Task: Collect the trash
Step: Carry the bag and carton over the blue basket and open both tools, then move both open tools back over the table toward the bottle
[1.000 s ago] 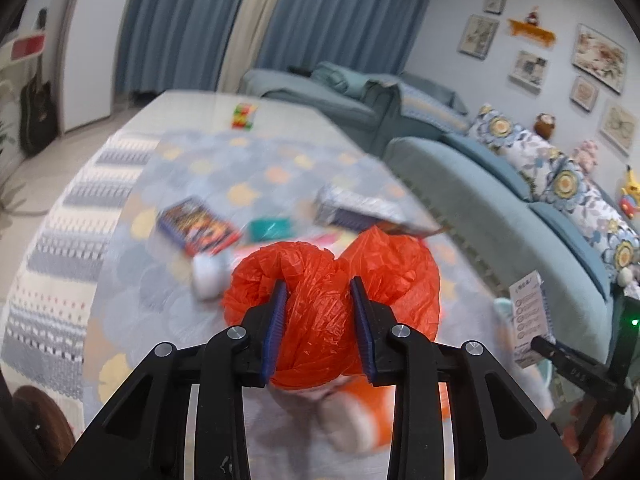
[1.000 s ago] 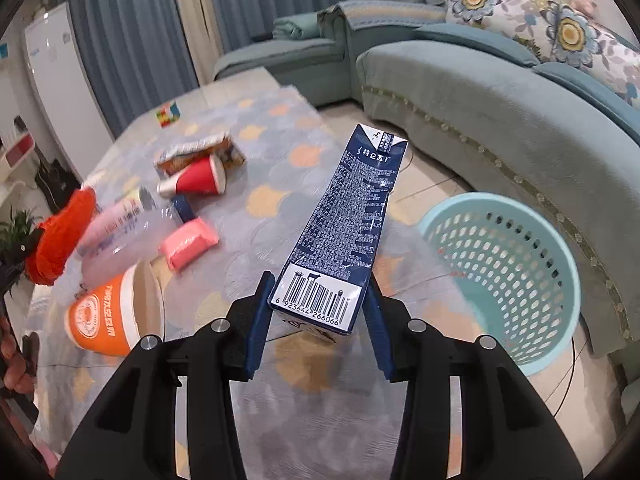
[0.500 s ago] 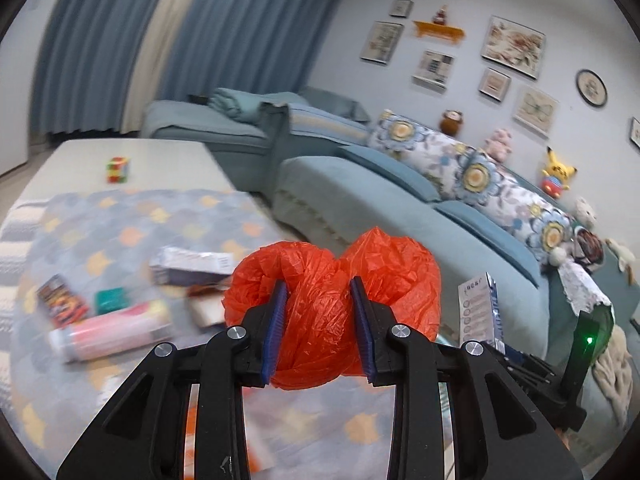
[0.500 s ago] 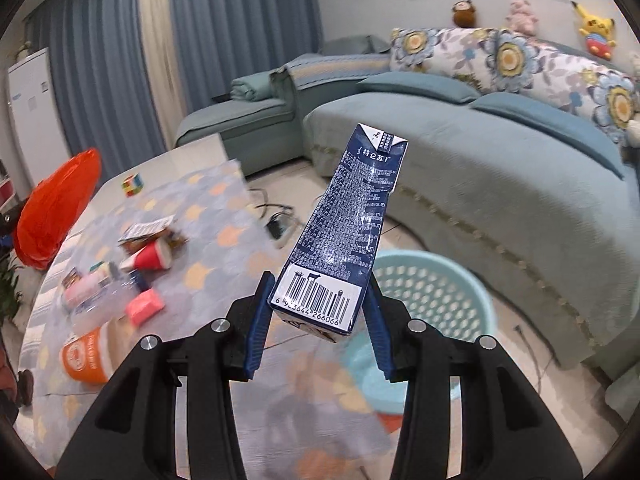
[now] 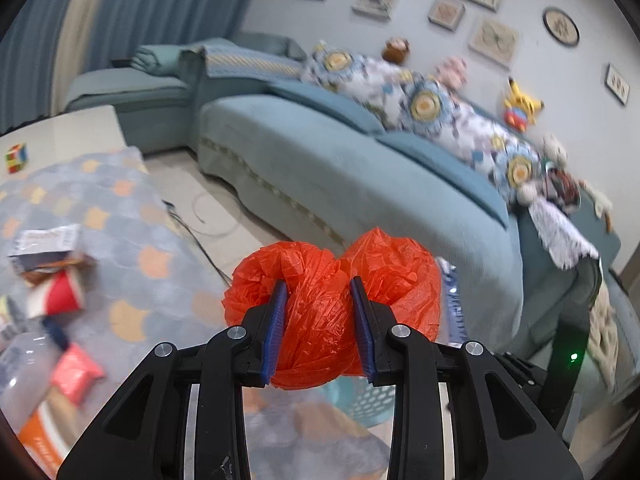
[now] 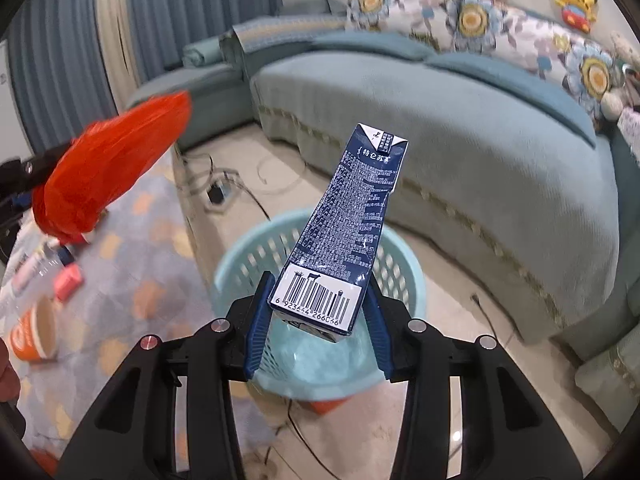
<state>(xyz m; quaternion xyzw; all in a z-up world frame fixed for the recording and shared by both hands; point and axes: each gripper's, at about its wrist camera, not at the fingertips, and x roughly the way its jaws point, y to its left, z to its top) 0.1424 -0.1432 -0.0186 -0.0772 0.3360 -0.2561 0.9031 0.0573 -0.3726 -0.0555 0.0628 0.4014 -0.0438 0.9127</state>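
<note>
My left gripper (image 5: 320,320) is shut on a crumpled red plastic bag (image 5: 332,304), held in the air near the table's edge; the bag also shows at the left of the right wrist view (image 6: 108,172). My right gripper (image 6: 316,320) is shut on a dark blue drink carton (image 6: 344,240) with a barcode, held directly above a light blue perforated basket (image 6: 240,264) on the floor. The basket's rim shows under the bag in the left wrist view (image 5: 352,404).
A table with a patterned cloth (image 5: 132,248) holds a red paper cup (image 5: 60,292), a pink packet (image 5: 76,368), an orange cup (image 6: 36,328), a box and a clear bottle. A teal sofa (image 6: 460,140) stands beyond the basket. Cables and a power strip (image 6: 218,194) lie on the floor.
Both grippers swung right, away from the table toward the sofa. The carton now hangs over the basket. The red bag has come closer to the basket. Both grips are unchanged.
</note>
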